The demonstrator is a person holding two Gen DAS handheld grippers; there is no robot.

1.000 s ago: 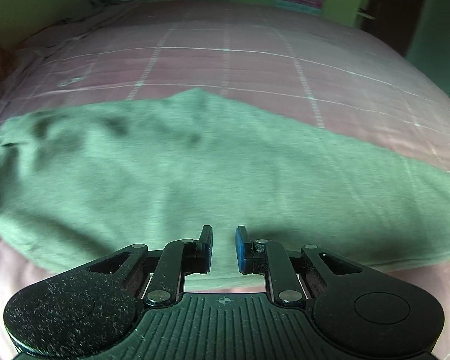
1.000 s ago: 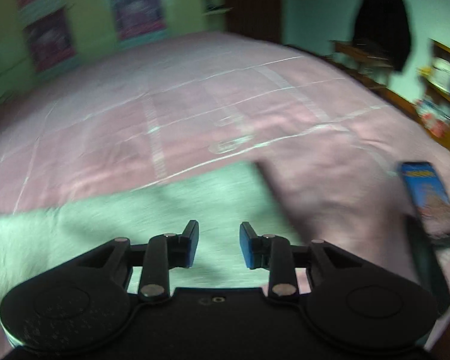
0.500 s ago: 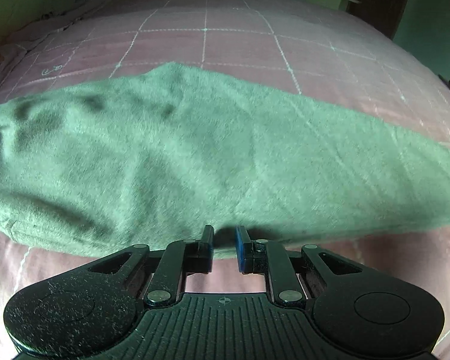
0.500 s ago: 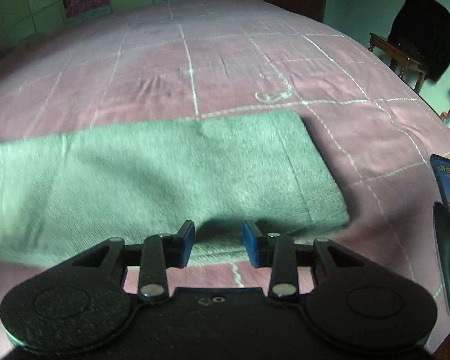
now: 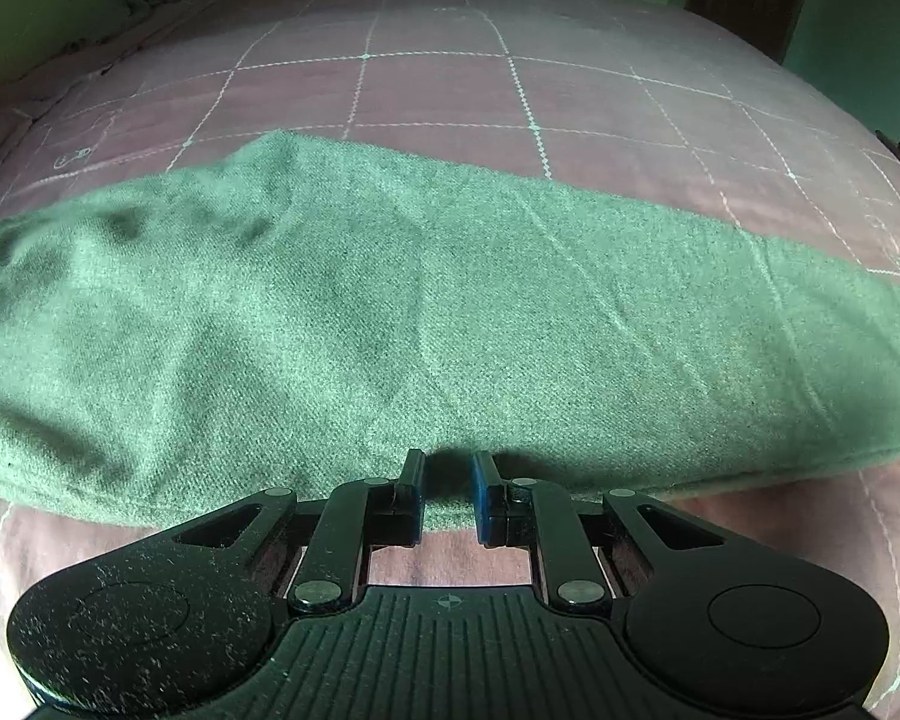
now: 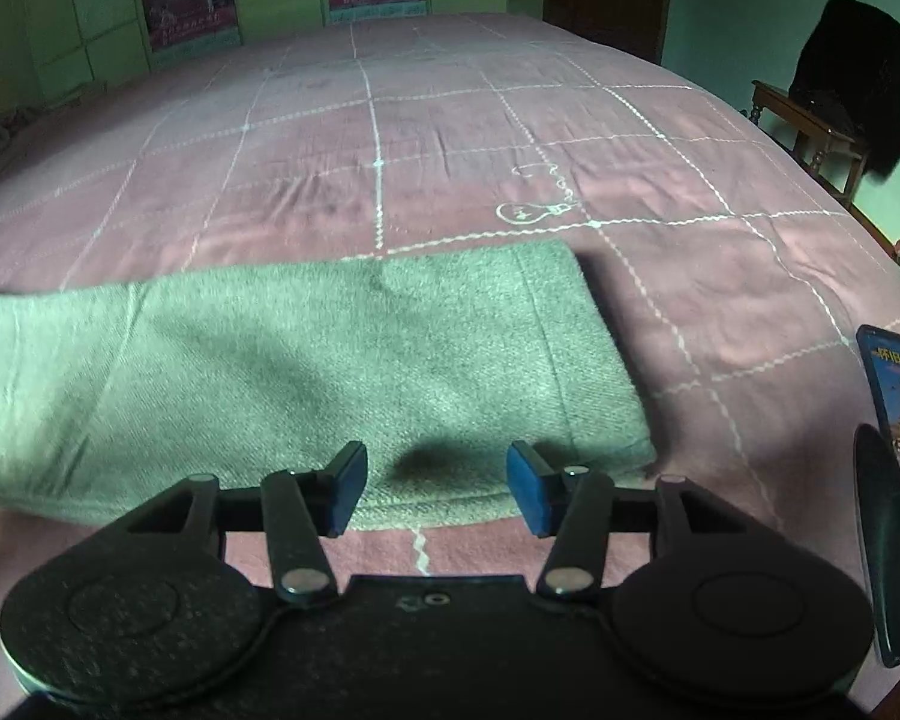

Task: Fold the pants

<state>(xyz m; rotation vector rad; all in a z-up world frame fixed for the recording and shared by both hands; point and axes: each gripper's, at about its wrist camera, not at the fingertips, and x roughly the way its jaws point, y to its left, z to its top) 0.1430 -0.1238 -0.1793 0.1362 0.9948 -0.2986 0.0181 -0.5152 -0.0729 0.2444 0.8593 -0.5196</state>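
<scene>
Green pants (image 5: 390, 312) lie flat across the pink bed, folded lengthwise, running left to right. In the right wrist view the leg end (image 6: 390, 360) stops at a straight hem on the right. My left gripper (image 5: 448, 468) hovers over the pants' near edge with its jaws a narrow gap apart, holding nothing. My right gripper (image 6: 437, 468) is wide open and empty, just above the near edge close to the hem corner.
The pink bedspread (image 5: 450, 90) with white grid stitching stretches far behind the pants. A phone (image 6: 897, 402) lies on the bed at the right. A chair with a dark garment (image 6: 852, 78) stands beyond the bed's right side. Posters hang on the green wall (image 6: 180, 0).
Both grippers have dropped lower and closer to the pants' near edge. The right gripper has opened wide. The left gripper's gap is about the same.
</scene>
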